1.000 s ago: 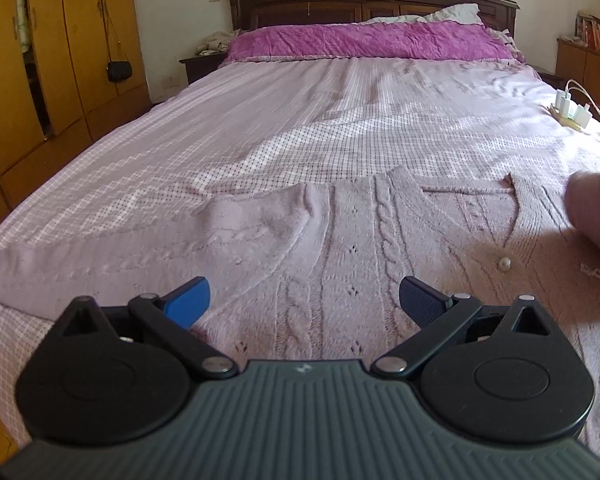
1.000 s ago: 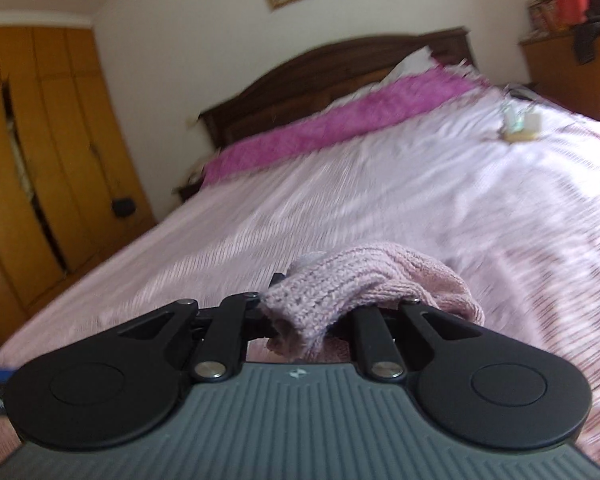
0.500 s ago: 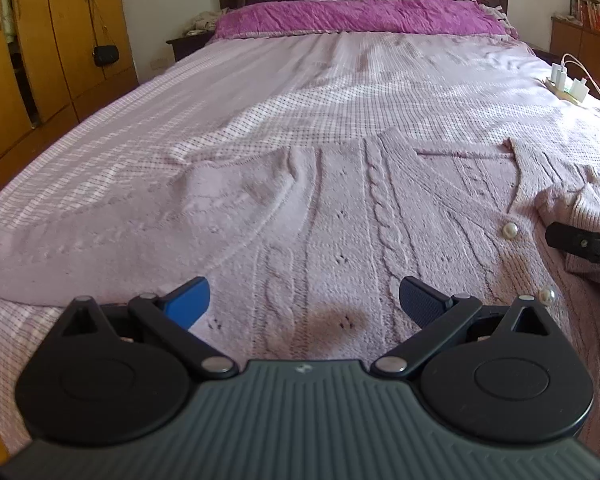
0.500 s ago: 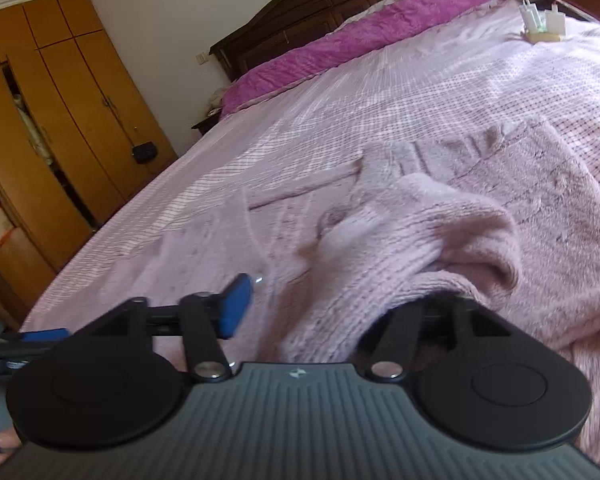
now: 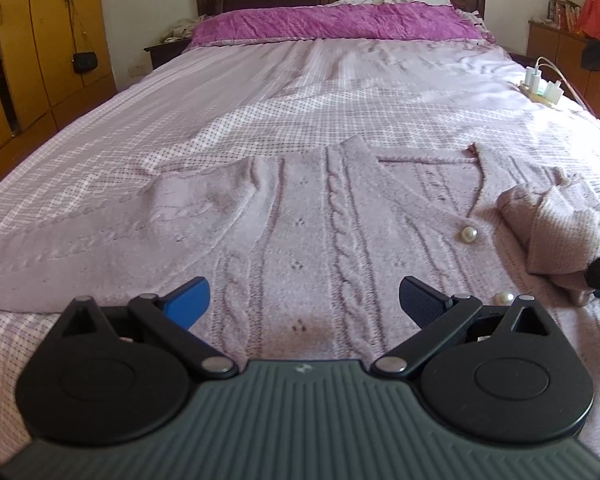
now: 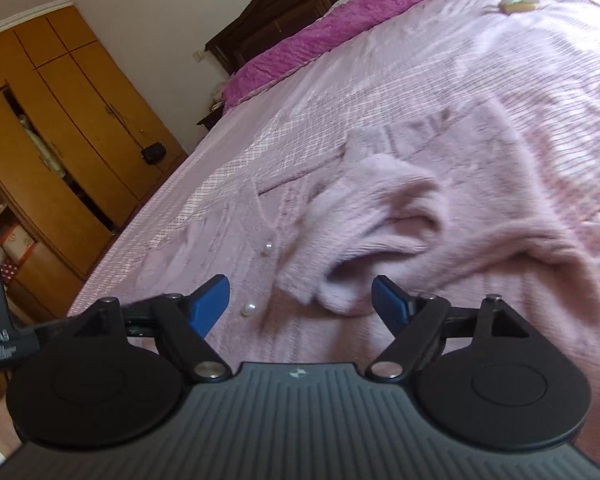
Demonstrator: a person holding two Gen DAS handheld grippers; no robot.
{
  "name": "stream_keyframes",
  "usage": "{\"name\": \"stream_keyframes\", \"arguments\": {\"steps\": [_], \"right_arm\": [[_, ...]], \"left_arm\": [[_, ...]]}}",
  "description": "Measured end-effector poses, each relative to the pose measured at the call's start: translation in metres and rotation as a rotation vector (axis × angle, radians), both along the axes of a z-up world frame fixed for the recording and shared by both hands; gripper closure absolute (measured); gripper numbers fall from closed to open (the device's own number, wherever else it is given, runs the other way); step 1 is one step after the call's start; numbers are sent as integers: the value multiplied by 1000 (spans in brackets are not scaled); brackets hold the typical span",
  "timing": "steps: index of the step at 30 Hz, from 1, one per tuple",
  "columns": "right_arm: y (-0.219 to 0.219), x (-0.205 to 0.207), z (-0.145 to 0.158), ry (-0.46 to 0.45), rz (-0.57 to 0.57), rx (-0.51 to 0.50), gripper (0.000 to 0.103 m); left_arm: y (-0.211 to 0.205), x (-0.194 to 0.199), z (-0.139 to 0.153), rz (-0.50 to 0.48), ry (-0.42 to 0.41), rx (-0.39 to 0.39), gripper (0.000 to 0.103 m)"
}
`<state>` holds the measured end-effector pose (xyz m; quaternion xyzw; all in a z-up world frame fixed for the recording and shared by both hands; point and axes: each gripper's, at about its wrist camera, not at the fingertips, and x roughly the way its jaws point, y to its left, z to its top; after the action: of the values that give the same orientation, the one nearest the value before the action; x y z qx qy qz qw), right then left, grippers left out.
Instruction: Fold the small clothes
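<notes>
both grippers spread wide, empty; best flatten bunched sleeve [image 6: 364, 232] on pink cable-knit cardigan [image 5: 300, 232] beside pearl buttons [image 5: 468, 234].

A pale pink cable-knit cardigan [image 5: 300, 216] lies spread flat, front up, on the near part of the bed, neckline toward the far end. Its left sleeve [image 5: 80, 236] stretches out flat to the left. Its right sleeve [image 5: 552, 232] is folded in over the body, bunched with the cuff open. Pearl buttons [image 5: 468, 234] run down the front placket.
</notes>
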<state>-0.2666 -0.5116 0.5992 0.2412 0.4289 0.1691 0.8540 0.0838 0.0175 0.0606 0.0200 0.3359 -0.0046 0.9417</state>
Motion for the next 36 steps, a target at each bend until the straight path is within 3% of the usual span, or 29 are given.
{"name": "stream_keyframes", "arguments": {"steps": [12,24,30,32,34,36], "right_arm": [[-51,-28,24,-81,-105,-51,17],[-58,-7,-1,-37,-250,21,17],[-60,-6,-13,-5,-263,38,17],[-60,-7,-15,-4,-262,37,17],[-58,-8,-17,-7,-258,29,17],[-57,-8,-18,-8,-255,24,17]], "left_arm": [[-26,5,13,-88,2,-100,0],[-89,-6,18,-322,9,-176,2],[-119,-14,6,-402,-9,-104,26],[-128,-14,3,-417,-24,-76,29],[-132,-13,0,-435,-43,-66,43],[-136,-9,-1,-475,-27,-78,80]]}}
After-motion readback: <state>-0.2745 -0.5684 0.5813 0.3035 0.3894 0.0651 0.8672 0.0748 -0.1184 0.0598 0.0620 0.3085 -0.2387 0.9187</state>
